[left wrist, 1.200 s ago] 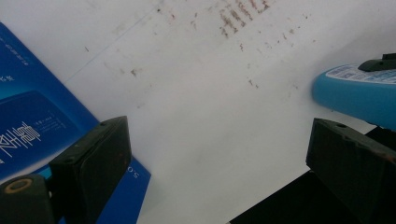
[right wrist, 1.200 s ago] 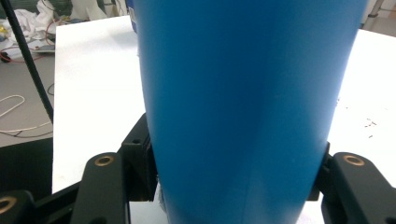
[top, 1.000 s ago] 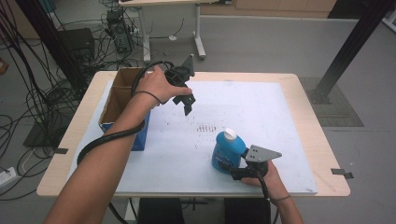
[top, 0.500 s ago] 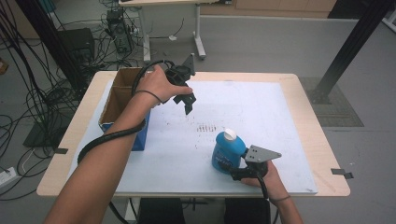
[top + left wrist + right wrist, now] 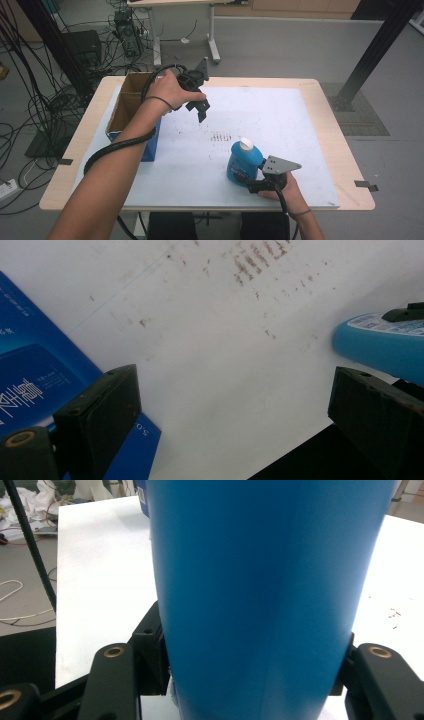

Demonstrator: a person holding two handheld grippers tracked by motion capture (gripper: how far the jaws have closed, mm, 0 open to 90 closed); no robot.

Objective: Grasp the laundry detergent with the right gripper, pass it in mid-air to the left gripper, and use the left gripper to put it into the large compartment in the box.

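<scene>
- The table (image 5: 340,150) has a pale wooden top, and a large white sheet (image 5: 280,120) covers most of it.
- Small brown specks (image 5: 220,136) mark the sheet near its middle; in the left gripper view they show as a scattered smear (image 5: 250,265).
- Around the table lies a grey floor (image 5: 300,45) with tangled black cables (image 5: 45,100) at the left, a dark metal post (image 5: 375,50) at the right and another table's leg (image 5: 212,35) beyond.
- An open cardboard box (image 5: 127,107) with blue sides stands on the table's left part; its blue printed wall (image 5: 35,375) shows in the left gripper view.
- The bottle (image 5: 243,161) is bright blue plastic with a white cap and stands upright on the sheet near the front edge, right of the middle.
- In the right gripper view its smooth blue body (image 5: 260,590) rises between the two black jaws.
- The right gripper (image 5: 252,181) is clenched on the bottle low on its body, the hand just behind it.
- The left gripper (image 5: 200,111) hangs above the sheet beside the box, well apart from the bottle, its jaws spread wide with nothing between them.
</scene>
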